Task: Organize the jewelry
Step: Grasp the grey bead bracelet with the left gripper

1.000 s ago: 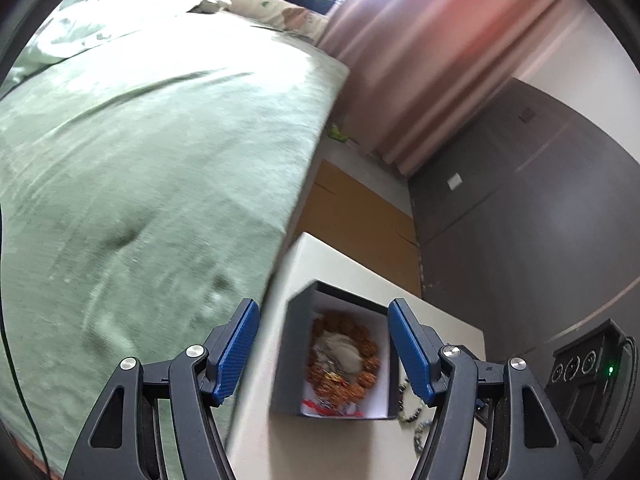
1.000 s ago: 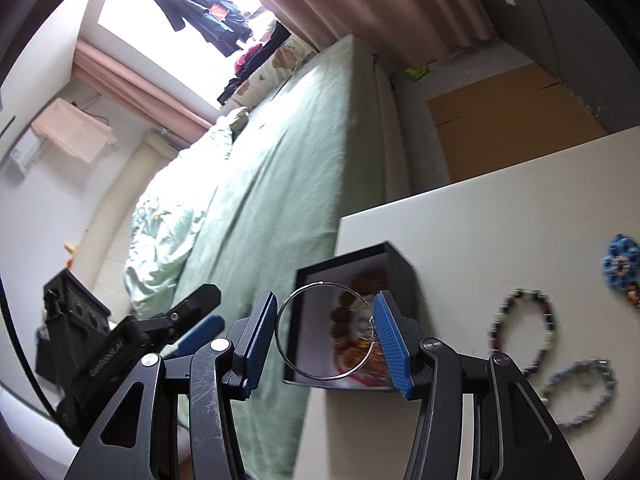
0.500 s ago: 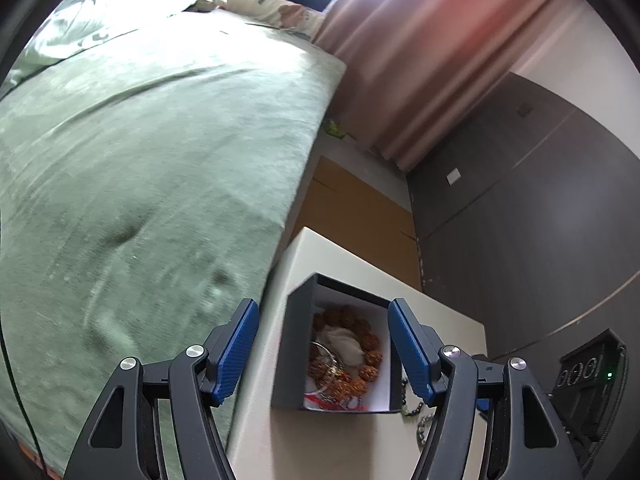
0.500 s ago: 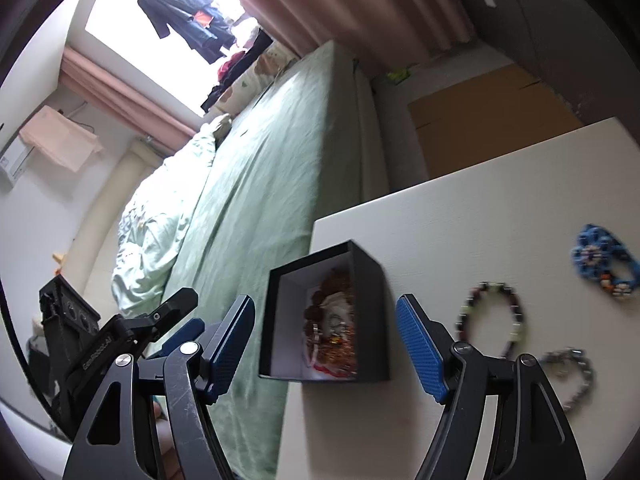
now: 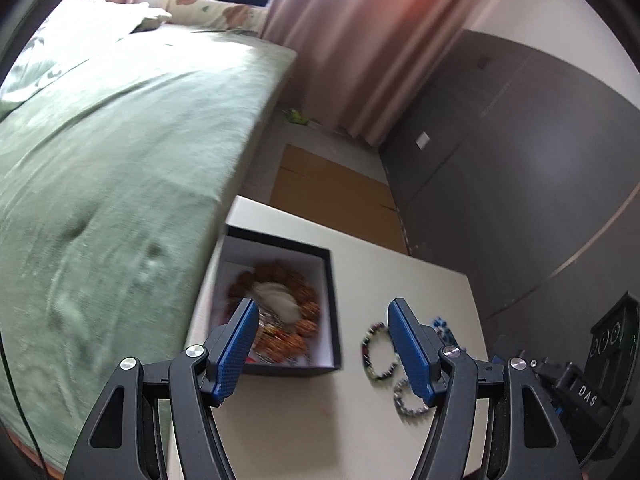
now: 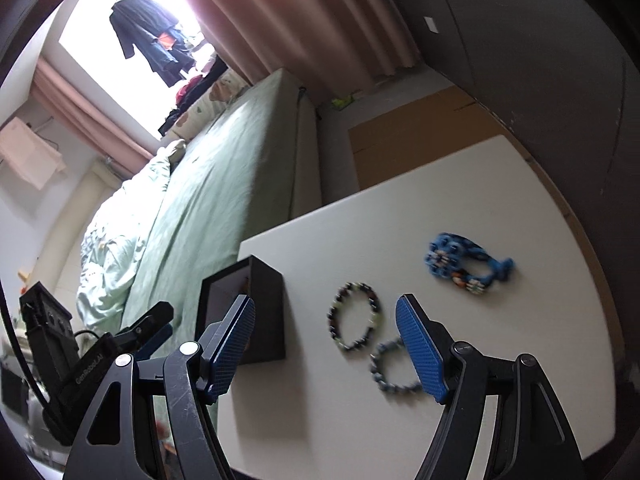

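Both tools, left (image 5: pixel 322 340) and right (image 6: pixel 325 344), gape empty above bracelets (image 6: pixel 354 316) (black box (image 6: pixel 264 312) beside).

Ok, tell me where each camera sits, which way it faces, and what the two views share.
Left wrist: sits on the left tool, looks forward and down past its open blue fingers at the black box near the bed-side edge of the white table; the right tool's body shows at far right.
Right wrist: sits on the right tool, open, looks across the same table toward the green bed; the left tool shows at lower left.
Shared: box, dark beaded bracelet, grey bracelet, bed, curtains.
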Motion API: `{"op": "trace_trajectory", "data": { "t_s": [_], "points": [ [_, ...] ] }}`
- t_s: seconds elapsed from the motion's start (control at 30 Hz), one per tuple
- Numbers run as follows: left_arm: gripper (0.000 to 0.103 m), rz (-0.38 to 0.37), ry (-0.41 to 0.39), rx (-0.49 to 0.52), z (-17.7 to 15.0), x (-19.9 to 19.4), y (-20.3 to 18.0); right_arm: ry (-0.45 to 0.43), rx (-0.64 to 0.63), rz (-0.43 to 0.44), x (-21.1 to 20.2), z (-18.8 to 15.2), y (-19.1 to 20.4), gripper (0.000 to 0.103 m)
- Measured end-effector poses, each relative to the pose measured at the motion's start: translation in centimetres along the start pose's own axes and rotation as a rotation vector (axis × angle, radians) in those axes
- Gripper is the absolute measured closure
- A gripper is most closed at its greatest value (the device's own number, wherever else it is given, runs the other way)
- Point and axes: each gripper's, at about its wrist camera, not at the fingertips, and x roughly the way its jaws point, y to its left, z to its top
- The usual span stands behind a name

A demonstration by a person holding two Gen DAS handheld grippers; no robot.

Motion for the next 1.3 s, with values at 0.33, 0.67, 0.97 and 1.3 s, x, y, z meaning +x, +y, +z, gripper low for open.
{"op": "trace_trajectory", "data": {
  "t_s": [0.33, 0.67, 0.97, 1.3],
  "points": [
    [0.035, 0.003, 0.077, 0.172, -3.3, 2.1, -5.7, 0.025, 0.072, -0.091, -3.0, -0.5, -4.3, 0.0],
    [0.049, 0.024, 0.18, 0.269, -6.6, 5.5, -9.2, 0.074, 0.137, -0.135, -4.6, -0.8, -8.7, 0.0],
    [0.065, 0.076, 0.249, 0.346, -9.1, 9.4, -11.5, 0.056, 0.192, -0.117, -5.9, -0.2, -11.5, 0.0],
    [0.076, 0.144, 0.29, 0.398, -10.7, 12.9, -12.3, 0.081, 0.193, -0.104, -5.4, 0.2, -12.3, 0.0]
  ]
}}
